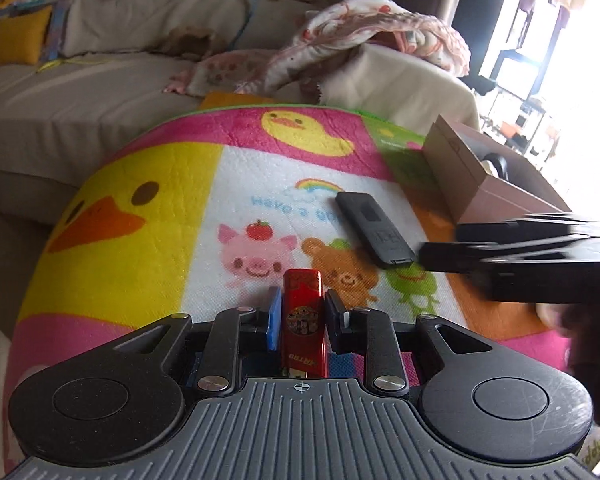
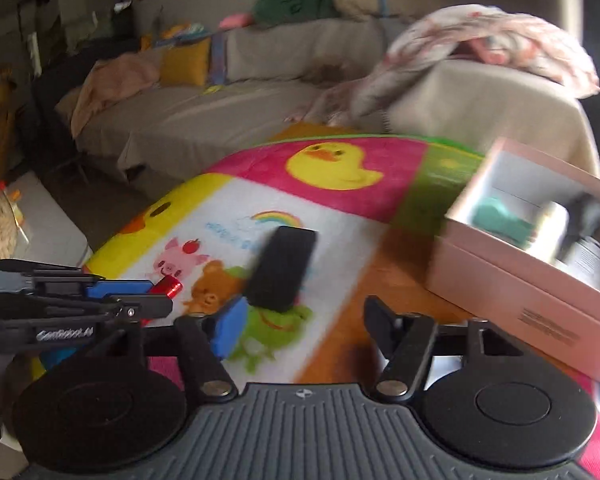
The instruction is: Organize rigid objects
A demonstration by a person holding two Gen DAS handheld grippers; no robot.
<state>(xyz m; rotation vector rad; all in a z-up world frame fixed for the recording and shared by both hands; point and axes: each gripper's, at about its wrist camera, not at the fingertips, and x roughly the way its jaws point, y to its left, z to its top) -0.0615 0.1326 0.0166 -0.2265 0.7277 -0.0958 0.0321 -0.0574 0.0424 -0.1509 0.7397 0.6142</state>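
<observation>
A small red object [image 1: 303,320] with a round sticker sits upright between the pads of my left gripper [image 1: 301,300], which is shut on it. The right wrist view shows that gripper [image 2: 160,296] at the left with the red object's tip [image 2: 168,286] poking out. A flat black remote-like bar [image 1: 373,230] lies on the cartoon mat [image 1: 160,184]. My right gripper [image 2: 303,320] stands open just short of the black bar [image 2: 282,266], nothing between its fingers. In the left wrist view the right gripper [image 1: 443,244] reaches in from the right beside the bar.
An open pink cardboard box [image 2: 519,284] stands on the mat at the right with a teal item [image 2: 499,216] inside; its side wall [image 1: 463,176] also shows in the left wrist view. A beige sofa [image 1: 100,92] with cushions and a floral blanket [image 1: 371,28] lies beyond the mat.
</observation>
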